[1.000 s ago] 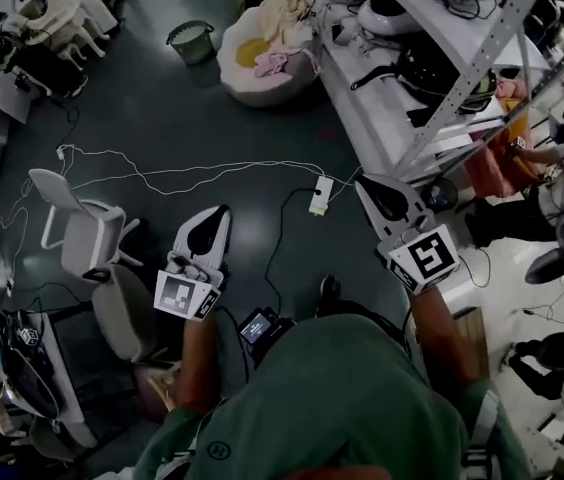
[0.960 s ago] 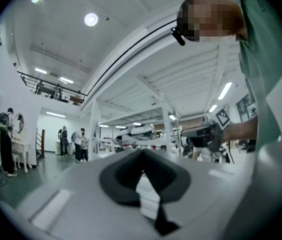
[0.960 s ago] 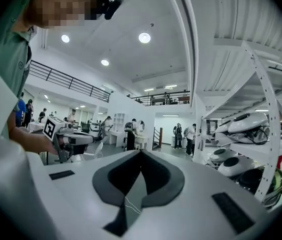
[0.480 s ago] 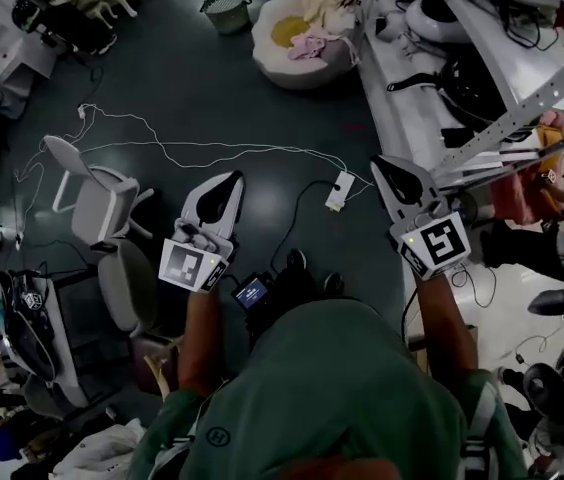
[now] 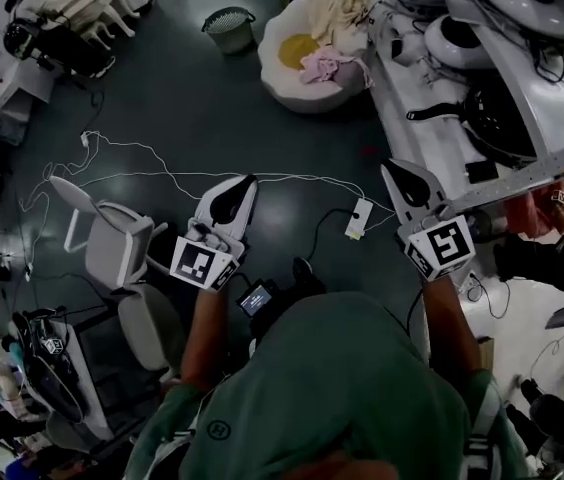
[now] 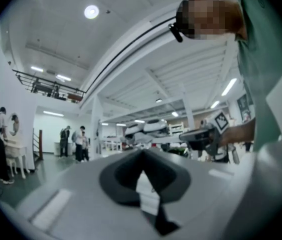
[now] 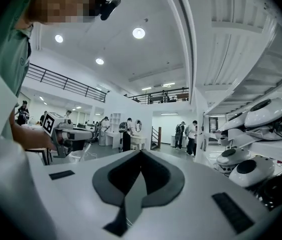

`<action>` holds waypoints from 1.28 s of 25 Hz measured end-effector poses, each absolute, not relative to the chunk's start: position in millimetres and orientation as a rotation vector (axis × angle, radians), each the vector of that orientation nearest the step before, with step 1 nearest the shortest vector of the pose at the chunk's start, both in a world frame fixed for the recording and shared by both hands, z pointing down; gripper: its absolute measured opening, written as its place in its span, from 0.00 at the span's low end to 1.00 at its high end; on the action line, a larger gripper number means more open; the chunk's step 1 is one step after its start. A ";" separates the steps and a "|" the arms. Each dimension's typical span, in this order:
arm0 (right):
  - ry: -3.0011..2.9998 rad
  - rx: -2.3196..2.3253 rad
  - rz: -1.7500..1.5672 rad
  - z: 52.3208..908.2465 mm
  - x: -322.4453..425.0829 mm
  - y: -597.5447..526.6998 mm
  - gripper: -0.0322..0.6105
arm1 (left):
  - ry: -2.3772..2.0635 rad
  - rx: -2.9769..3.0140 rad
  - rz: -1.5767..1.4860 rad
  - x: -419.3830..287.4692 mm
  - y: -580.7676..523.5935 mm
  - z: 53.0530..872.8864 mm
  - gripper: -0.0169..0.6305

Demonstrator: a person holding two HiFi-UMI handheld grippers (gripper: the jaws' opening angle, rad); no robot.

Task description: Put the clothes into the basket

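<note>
A pile of clothes (image 5: 324, 40), cream, yellow and pink, lies on a white beanbag (image 5: 292, 83) on the dark floor at the top of the head view. A small green basket (image 5: 229, 30) stands just left of it. My left gripper (image 5: 247, 180) and right gripper (image 5: 390, 168) are held level in front of me, well short of the clothes, both shut with nothing between the jaws. The left gripper view shows its shut jaws (image 6: 142, 151) and the right gripper (image 6: 206, 134) beside it. In the right gripper view the jaws (image 7: 141, 153) meet at the tip.
A white cable and power strip (image 5: 359, 218) lie on the floor between the grippers. White chairs (image 5: 112, 243) stand at the left. A metal shelf rack (image 5: 482, 68) with white appliances runs along the right. People (image 7: 188, 134) stand far off in the hall.
I have walked forward with both grippers held level and shut. The beanbag with clothes and the basket have come nearer, and the power strip has slid towards me.
</note>
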State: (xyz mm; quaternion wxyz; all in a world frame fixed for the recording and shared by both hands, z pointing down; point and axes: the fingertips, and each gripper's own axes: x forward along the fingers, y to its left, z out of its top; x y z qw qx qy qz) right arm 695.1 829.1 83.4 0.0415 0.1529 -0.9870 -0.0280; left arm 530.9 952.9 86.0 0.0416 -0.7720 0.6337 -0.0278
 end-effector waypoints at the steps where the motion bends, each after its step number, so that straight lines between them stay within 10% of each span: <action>1: -3.018 0.476 -0.097 81.1 680.9 825.0 0.06 | 1.920 -2.378 -0.072 519.0 947.7 84.3 0.03; 32: -2.988 0.497 -0.022 133.7 375.6 514.8 0.06 | 1.974 -2.388 -0.128 206.6 651.8 112.8 0.03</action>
